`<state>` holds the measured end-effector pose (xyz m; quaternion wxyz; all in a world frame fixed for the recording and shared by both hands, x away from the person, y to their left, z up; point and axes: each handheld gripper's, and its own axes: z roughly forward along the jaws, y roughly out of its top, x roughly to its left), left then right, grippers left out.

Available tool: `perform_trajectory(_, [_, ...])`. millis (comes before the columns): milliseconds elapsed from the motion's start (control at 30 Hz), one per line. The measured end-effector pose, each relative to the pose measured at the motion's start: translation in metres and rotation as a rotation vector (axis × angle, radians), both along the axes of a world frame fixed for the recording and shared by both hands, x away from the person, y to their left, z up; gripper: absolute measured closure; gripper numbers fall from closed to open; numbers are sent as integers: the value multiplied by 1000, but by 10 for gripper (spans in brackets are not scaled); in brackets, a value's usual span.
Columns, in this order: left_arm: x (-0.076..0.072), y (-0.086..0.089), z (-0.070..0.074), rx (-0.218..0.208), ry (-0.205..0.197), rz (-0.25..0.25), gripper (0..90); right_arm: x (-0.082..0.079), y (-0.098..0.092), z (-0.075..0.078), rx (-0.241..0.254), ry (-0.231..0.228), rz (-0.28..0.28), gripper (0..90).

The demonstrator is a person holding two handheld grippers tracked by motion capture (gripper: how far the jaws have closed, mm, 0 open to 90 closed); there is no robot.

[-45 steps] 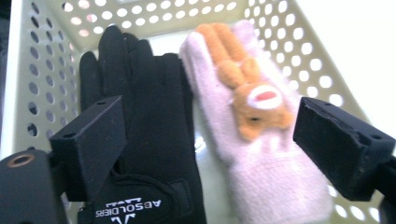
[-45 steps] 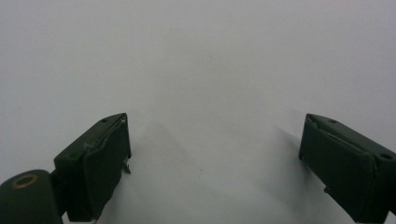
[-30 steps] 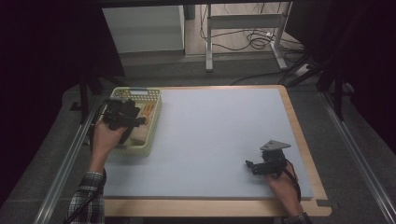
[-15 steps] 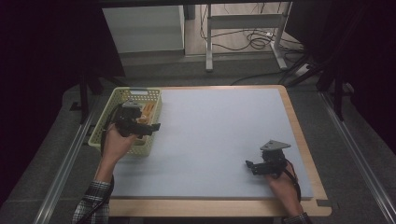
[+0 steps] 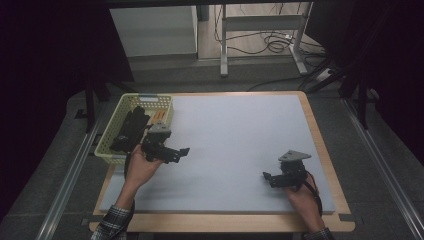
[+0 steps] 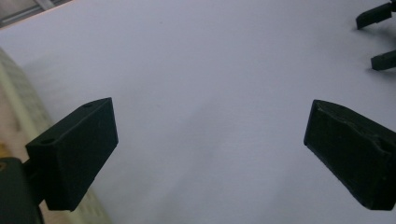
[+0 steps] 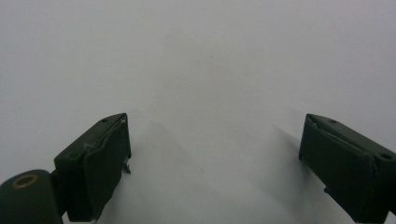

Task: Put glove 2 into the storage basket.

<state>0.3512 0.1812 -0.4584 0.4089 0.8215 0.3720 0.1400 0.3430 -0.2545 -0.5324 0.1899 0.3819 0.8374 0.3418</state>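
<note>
My left gripper (image 5: 181, 153) hovers over the left part of the pale mat (image 5: 240, 135), just off the near right corner of a yellow-green basket (image 5: 111, 131). Its jaws stand wide open with only bare mat between them (image 6: 210, 158). My right gripper (image 5: 267, 179) rests low over the mat near the front right, pointing left. It is open too, with nothing between its fingers (image 7: 215, 163). In the left gripper view the right gripper's fingertips (image 6: 376, 16) show far off at the top right.
The basket holds dark black items (image 5: 131, 129) and an orange-and-white piece (image 5: 157, 116). A wooden table rim (image 5: 321, 145) frames the mat. Metal rails run along both sides, and a desk frame with cables (image 5: 270, 42) stands behind.
My left gripper has come out of the basket, moving right and toward the person onto the mat. The right gripper has stayed put.
</note>
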Motion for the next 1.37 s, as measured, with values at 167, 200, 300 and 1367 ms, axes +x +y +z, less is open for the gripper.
perform_trajectory(167, [-10,-11,-14,-7,-2,-32,27,0,0,0,-1,-1,0,87])
perform_trajectory(200, [-12,-13,-18,-7,-2,-33,26,0,0,0,-1,-2,0,87])
perform_trajectory(300, [-18,-18,-28,6,-3,-39,23,0,0,0,-1,-1,0,87])
perform_trajectory(1367, [-39,-30,-92,116,66,-36,0,0,0,0,-1,0,0,87])
